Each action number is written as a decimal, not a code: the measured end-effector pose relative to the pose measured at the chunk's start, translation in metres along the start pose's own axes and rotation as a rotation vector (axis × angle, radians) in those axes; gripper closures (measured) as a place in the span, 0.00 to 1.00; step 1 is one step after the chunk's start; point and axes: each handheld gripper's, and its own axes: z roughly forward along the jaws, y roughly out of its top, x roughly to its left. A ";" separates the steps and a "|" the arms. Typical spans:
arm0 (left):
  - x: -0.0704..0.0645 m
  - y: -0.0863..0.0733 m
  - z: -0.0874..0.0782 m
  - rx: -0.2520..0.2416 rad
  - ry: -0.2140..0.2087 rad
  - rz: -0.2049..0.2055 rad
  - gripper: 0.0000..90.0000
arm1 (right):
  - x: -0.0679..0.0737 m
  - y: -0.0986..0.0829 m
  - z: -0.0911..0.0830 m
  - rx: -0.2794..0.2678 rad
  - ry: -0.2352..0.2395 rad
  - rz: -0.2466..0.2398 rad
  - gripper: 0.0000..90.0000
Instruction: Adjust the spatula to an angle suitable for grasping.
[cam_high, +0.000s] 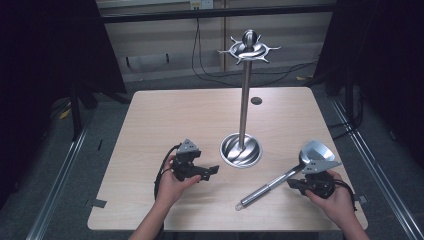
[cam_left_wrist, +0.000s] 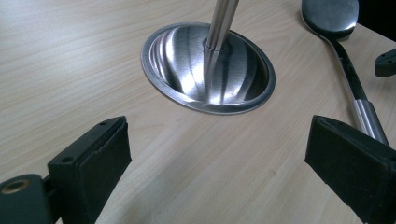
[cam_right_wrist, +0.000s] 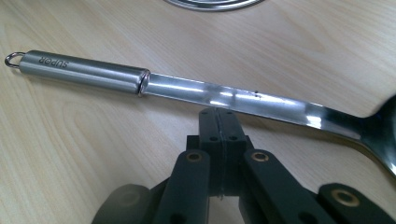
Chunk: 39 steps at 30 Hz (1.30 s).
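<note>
A steel stand with a dished base (cam_high: 241, 150) (cam_left_wrist: 182, 60) and a tall pole (cam_high: 244, 100) topped by a ring of hooks (cam_high: 248, 48) rises from the middle of the table. A long steel spoon (cam_high: 270, 187) (cam_left_wrist: 348, 70) (cam_right_wrist: 187, 88) lies flat to its right, bowl toward the far right and ringed handle toward the near edge. My left gripper (cam_high: 210, 173) (cam_left_wrist: 217, 144) is open, empty, and aimed at the base. My right gripper (cam_high: 295, 183) (cam_right_wrist: 218, 119) is shut with nothing between its jaws, its tip just short of the spoon's shaft.
The light wooden table (cam_high: 175, 115) has a small dark round hole (cam_high: 256, 100) near its far edge. Cables trail over the floor behind it, and dark curtains hang on both sides. The stand's pole reaches well above the tabletop.
</note>
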 end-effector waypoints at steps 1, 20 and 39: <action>0.000 0.000 0.000 0.001 0.000 -0.001 0.07 | 0.000 0.000 0.001 -0.001 0.004 -0.004 1.00; 0.002 -0.006 -0.014 -0.004 0.028 -0.012 0.07 | 0.009 0.013 0.023 0.001 0.034 -0.048 1.00; 0.005 -0.015 -0.025 0.000 0.054 -0.021 0.07 | 0.011 0.023 0.038 0.008 0.054 -0.056 1.00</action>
